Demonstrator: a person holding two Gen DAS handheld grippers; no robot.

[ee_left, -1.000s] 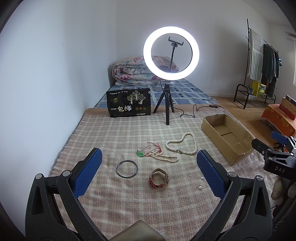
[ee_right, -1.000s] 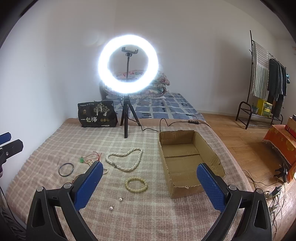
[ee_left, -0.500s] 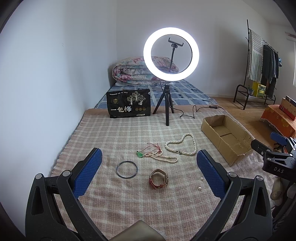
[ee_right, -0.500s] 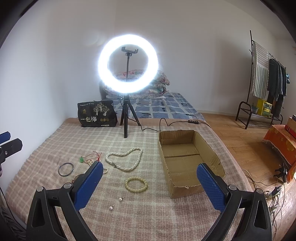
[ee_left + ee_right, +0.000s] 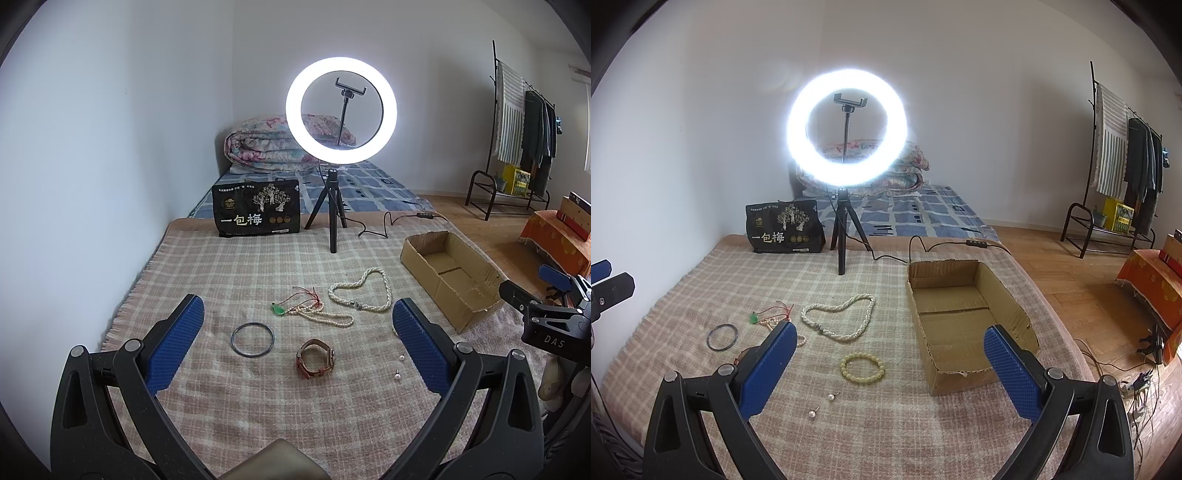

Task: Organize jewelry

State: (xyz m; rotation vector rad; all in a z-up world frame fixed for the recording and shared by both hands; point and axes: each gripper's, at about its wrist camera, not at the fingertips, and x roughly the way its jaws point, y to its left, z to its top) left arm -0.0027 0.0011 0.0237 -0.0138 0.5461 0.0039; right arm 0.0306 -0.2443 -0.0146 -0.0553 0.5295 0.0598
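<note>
Jewelry lies on a checked blanket [image 5: 229, 266]. In the left wrist view: a dark bangle [image 5: 252, 339], a brown leather watch [image 5: 314, 359], a pearl necklace [image 5: 364, 293], a thin bead strand with green pendant [image 5: 312, 312] and two pearl earrings [image 5: 399, 367]. The right wrist view adds a yellow bead bracelet [image 5: 862, 369], the pearl necklace [image 5: 839, 321], the earrings [image 5: 822, 405] and the open cardboard box [image 5: 964, 325]. My left gripper [image 5: 295, 343] is open and empty above the bangle and watch. My right gripper [image 5: 886, 362] is open and empty near the bracelet and box.
A lit ring light on a tripod [image 5: 334, 206] stands at the back, its cable [image 5: 916, 247] running right. A black bag [image 5: 256, 210] leans behind it. A folded quilt [image 5: 266, 147], clothes rack [image 5: 517, 129] and wooden floor lie beyond.
</note>
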